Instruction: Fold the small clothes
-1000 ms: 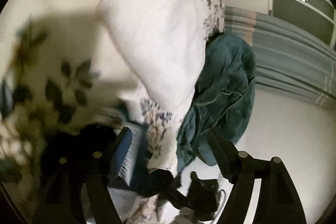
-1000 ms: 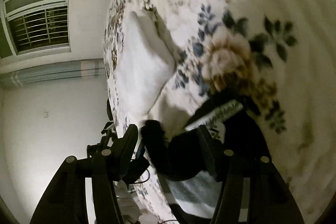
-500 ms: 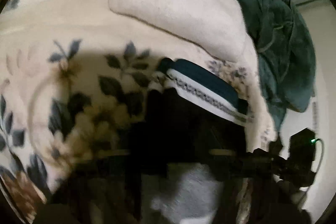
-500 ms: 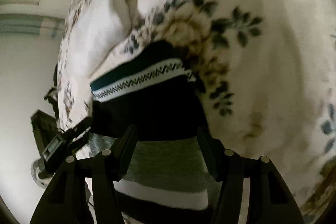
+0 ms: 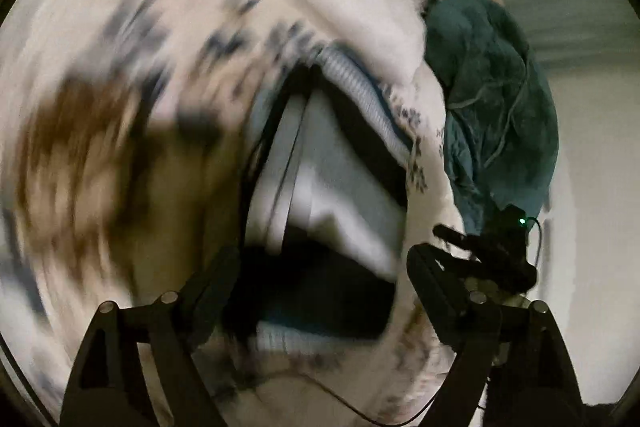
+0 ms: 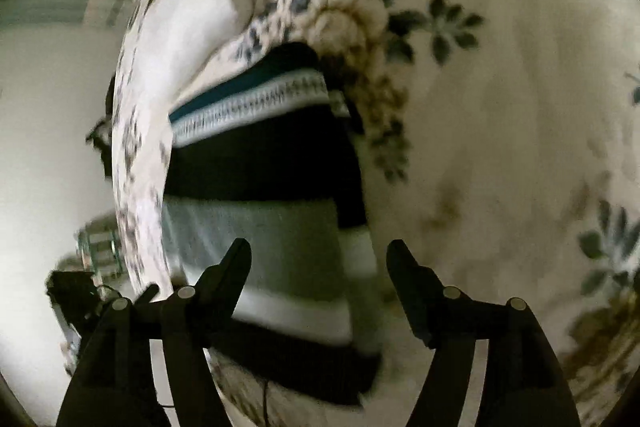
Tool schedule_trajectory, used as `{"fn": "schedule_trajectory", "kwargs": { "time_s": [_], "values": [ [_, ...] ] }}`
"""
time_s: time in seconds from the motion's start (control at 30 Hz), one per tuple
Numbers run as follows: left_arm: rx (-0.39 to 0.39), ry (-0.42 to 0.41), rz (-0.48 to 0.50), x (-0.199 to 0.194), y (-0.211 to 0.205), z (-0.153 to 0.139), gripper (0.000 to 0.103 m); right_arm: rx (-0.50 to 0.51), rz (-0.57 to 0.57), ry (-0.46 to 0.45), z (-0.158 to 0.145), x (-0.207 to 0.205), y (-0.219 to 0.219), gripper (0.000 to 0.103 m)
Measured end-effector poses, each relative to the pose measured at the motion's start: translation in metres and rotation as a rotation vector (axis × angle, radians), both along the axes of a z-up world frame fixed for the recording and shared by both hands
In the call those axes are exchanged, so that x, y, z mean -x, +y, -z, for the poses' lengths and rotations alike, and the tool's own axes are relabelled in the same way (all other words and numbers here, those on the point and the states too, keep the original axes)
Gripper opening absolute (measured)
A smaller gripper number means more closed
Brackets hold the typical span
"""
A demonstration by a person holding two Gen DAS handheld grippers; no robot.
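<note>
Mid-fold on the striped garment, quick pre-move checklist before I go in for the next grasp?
1. Left claw free of cloth: ok, jaws opening, nothing pinched.
2. Right claw free of cloth: ok, jaws opening over the garment, pads not pressing.
3. Garment lying on the bedspread: ok.
4. Fold edges aligned: cannot tell, blurred.
5. Green cloth apart from the garment: ok.
6. Left view sharp enough to aim: not ok, heavy motion blur.
</note>
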State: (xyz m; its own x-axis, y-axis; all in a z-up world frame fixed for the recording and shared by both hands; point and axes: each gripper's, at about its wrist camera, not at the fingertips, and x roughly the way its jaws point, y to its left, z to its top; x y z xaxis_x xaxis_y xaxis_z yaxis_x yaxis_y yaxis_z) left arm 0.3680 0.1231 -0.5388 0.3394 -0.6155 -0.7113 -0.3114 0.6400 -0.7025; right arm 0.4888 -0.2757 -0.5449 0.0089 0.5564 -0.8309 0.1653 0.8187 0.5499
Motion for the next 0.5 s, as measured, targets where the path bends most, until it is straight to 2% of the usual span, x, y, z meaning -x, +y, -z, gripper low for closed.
{"fn": "schedule_trajectory", "kwargs": {
  "time_s": [0.07, 0.17, 0.3, 0.4, 0.43, 0.47, 0.5],
  "values": [
    [0.053, 0.063, -0.086, 0.039, -0.009, 0.020, 0.085, 0.007, -0.048, 0.006, 0.000, 0.004, -0.006, 0.074],
    [0.175, 0.144, -0.179, 0.070, -0.037, 0.062, 0.085, 0.000, -0.087, 0.019, 0.013, 0.000, -0.008, 0.081],
    [0.267, 0.093, -0.269, 0.060, -0.066, 0.097, 0.085, -0.070, -0.103, 0.050, 0.046, -0.021, 0.003, 0.081],
    [0.233, 0.072, -0.347, 0.041, -0.070, 0.109, 0.085, -0.156, -0.105, 0.102, 0.079, -0.035, 0.017, 0.083],
    [0.211, 0.064, -0.375, 0.037, -0.068, 0.110, 0.083, -0.173, -0.100, 0.111, 0.087, -0.038, 0.021, 0.086],
    [0.194, 0.048, -0.404, 0.033, -0.067, 0.107, 0.076, -0.189, -0.091, 0.109, 0.092, -0.039, 0.025, 0.093],
    [0.175, 0.029, -0.410, 0.030, -0.066, 0.103, 0.051, -0.203, -0.080, 0.096, 0.091, -0.039, 0.027, 0.093]
  ]
}}
